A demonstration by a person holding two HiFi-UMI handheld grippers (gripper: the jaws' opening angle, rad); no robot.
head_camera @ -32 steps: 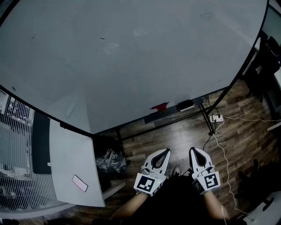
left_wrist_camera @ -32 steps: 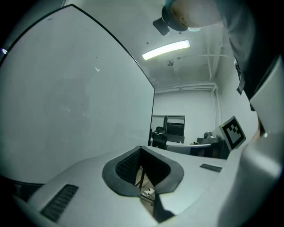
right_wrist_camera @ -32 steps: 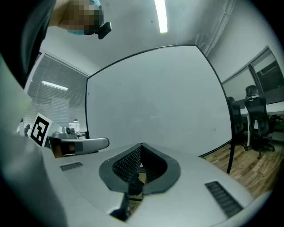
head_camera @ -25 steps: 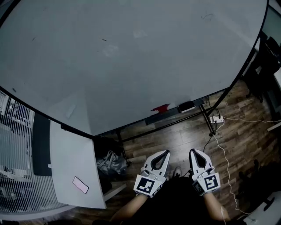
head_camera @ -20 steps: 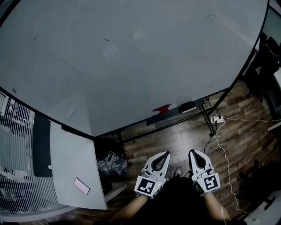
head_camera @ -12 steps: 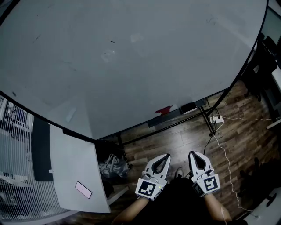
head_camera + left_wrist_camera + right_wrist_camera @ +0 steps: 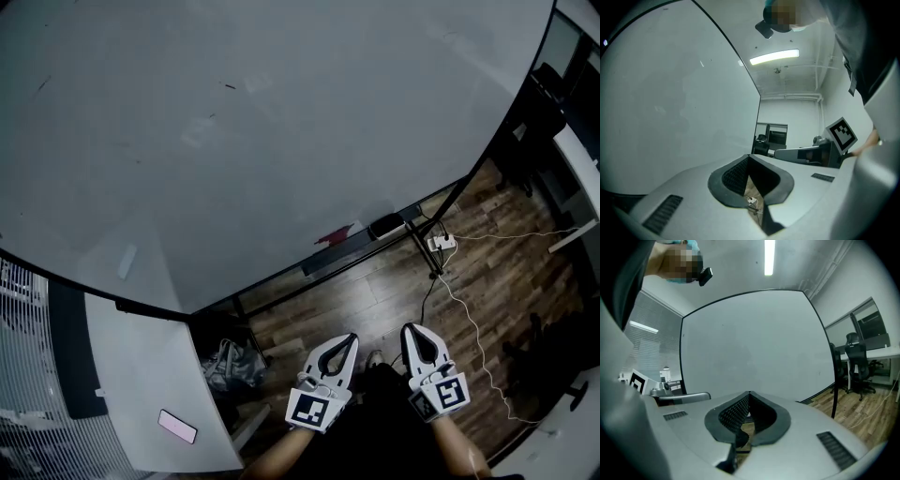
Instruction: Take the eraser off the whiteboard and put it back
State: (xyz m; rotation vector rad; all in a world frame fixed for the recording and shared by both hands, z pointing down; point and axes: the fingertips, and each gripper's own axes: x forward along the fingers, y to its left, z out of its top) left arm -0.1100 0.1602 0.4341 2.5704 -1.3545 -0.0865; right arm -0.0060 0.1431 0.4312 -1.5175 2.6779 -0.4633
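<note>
Nearest the person, the left gripper [image 7: 347, 339] and the right gripper [image 7: 411, 330] are held side by side above the wooden floor [image 7: 375, 291]. Each has its jaws pressed tip to tip with nothing between them. Farther off, the eraser [image 7: 385, 225] lies on the tray [image 7: 326, 259] along the lower edge of the whiteboard [image 7: 281, 122], near a small red object [image 7: 333, 236] and well apart from both grippers.
</note>
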